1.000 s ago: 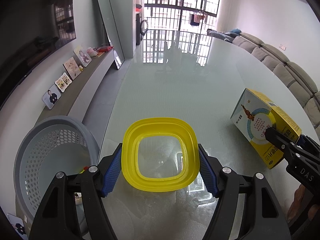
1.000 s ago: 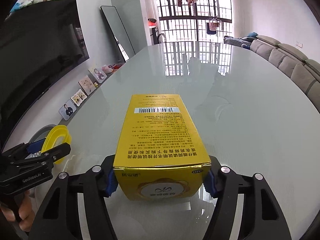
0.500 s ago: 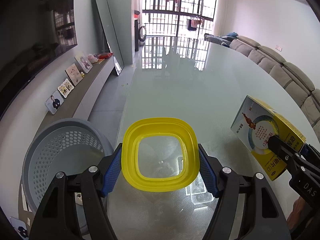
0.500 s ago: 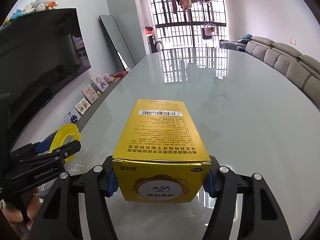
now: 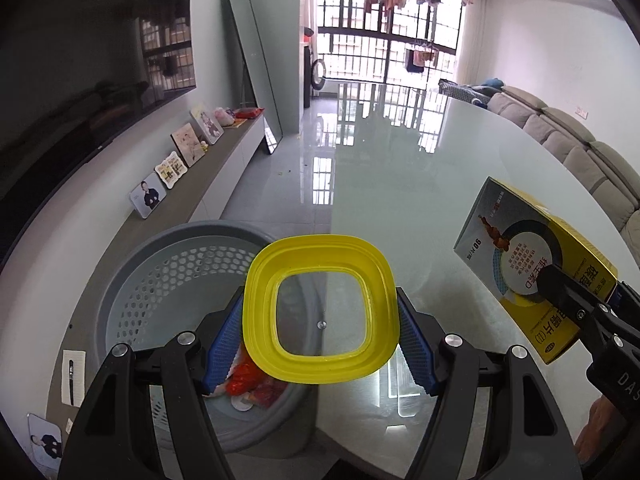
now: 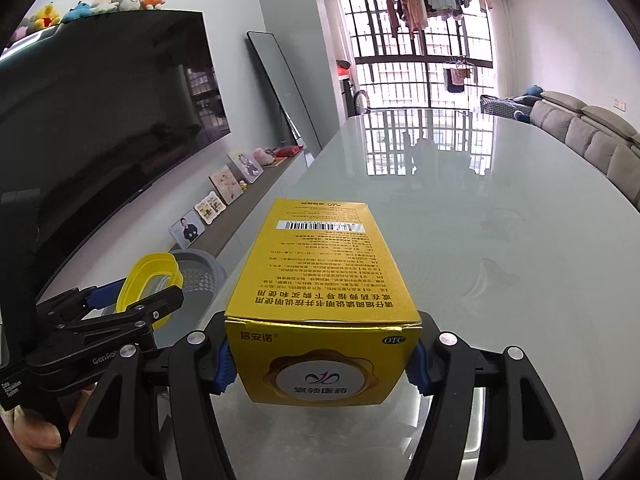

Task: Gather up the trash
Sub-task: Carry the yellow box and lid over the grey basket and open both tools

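Far left, on the floor: grey perforated basket [image 5: 160,280], rim just beside the desk [image 5: 420,184] edge, red wrappers [image 5: 252,384] at the bottom. Above that rim and edge: left hand-held gripper [image 5: 320,344], blue pads pinching a yellow-rimmed clear lid [image 5: 320,316] from both sides, held in the air. Further right, over open glossy desk surface: right hand-held gripper [image 6: 320,360] clamped on a yellow medicine box [image 6: 320,280], clear of the desk. Beyond: wide free surface up to the far rounded edge.
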